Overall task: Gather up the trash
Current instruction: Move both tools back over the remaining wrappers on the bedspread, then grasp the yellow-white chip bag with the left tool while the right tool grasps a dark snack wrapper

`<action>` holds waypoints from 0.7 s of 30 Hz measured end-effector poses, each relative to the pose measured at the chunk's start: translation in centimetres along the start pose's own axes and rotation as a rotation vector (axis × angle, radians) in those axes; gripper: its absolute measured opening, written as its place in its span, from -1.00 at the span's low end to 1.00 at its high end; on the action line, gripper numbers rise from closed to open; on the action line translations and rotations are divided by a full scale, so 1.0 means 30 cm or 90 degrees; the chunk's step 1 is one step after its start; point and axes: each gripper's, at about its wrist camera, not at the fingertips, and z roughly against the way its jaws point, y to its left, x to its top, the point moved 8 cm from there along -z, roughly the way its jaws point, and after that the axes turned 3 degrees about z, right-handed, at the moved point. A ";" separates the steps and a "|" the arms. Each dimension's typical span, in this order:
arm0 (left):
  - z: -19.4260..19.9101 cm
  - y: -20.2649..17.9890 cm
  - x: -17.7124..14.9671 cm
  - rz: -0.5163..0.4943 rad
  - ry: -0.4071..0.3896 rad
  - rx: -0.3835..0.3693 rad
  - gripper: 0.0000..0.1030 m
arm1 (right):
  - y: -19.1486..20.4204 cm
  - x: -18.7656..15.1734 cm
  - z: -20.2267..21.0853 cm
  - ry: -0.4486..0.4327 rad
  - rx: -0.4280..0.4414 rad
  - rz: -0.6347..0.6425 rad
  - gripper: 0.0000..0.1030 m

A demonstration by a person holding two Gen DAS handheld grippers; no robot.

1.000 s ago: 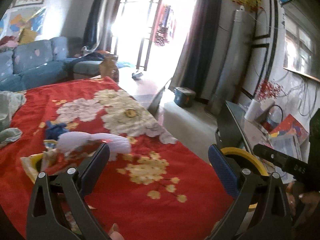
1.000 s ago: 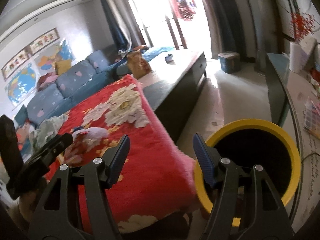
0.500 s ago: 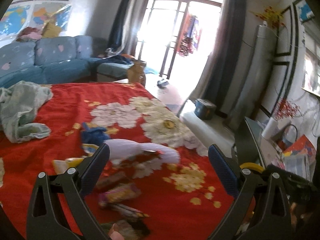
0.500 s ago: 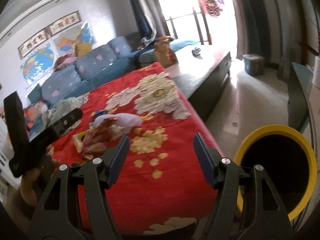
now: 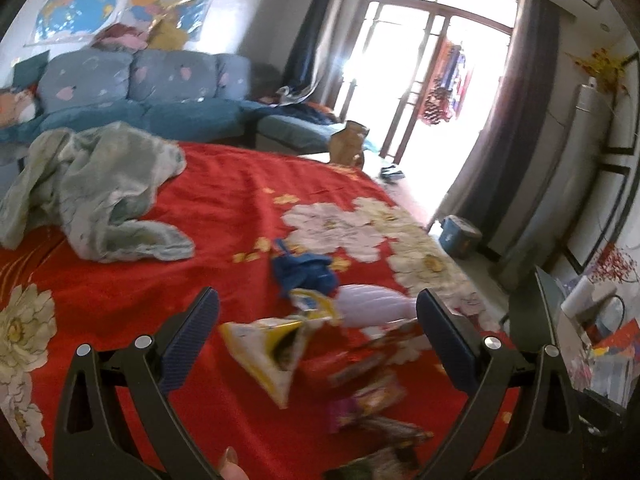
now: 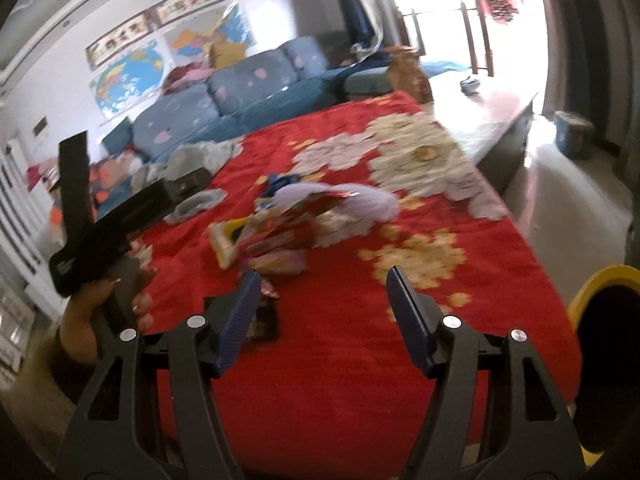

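Observation:
A pile of snack wrappers lies on the red flowered blanket (image 5: 224, 224): a yellow-white bag (image 5: 272, 348), a purple-yellow wrapper (image 5: 372, 398), a blue crumpled bag (image 5: 306, 274) and a pale lilac bag (image 5: 372, 300). My left gripper (image 5: 318, 332) is open and empty, just above the yellow-white bag. In the right wrist view the pile (image 6: 276, 236) lies ahead of my right gripper (image 6: 322, 306), which is open and empty above the blanket (image 6: 400, 240). A dark wrapper (image 6: 264, 320) lies by its left finger. The yellow-rimmed bin (image 6: 600, 280) stands at the far right.
A green-grey cloth (image 5: 96, 188) lies bunched at the blanket's far left. A blue sofa (image 5: 132, 92) stands behind. A dark low table (image 6: 492, 108) and a blue bucket (image 5: 460, 236) stand toward the bright door. The left hand and its gripper body (image 6: 104, 236) show at left.
Both grippers have swung left, away from the yellow bin and toward the wrapper pile. The left gripper has come closer over the yellow-white bag. Both stay open.

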 end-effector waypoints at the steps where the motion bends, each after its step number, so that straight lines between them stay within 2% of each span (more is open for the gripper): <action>1: -0.006 0.018 -0.002 0.005 0.005 0.005 0.86 | 0.019 -0.003 -0.011 0.005 0.005 0.009 0.11; 5: -0.043 0.110 -0.023 0.045 0.033 0.013 0.84 | 0.090 -0.013 -0.067 0.026 0.026 0.054 -0.02; 9: -0.075 0.180 -0.054 0.077 0.062 0.016 0.84 | 0.142 -0.027 -0.123 0.049 0.029 0.096 -0.03; 12: -0.096 0.194 -0.079 0.090 0.083 -0.001 0.82 | 0.161 -0.034 -0.161 0.062 0.035 0.105 -0.04; 15: -0.115 0.191 -0.101 0.110 0.103 -0.032 0.65 | 0.165 -0.041 -0.202 0.079 0.046 0.092 -0.06; 17: -0.130 0.192 -0.114 0.125 0.113 -0.049 0.53 | 0.166 -0.046 -0.227 0.090 0.059 0.079 -0.15; 21: -0.153 0.186 -0.136 0.148 0.128 -0.077 0.39 | 0.163 -0.058 -0.264 0.110 0.077 0.053 -0.23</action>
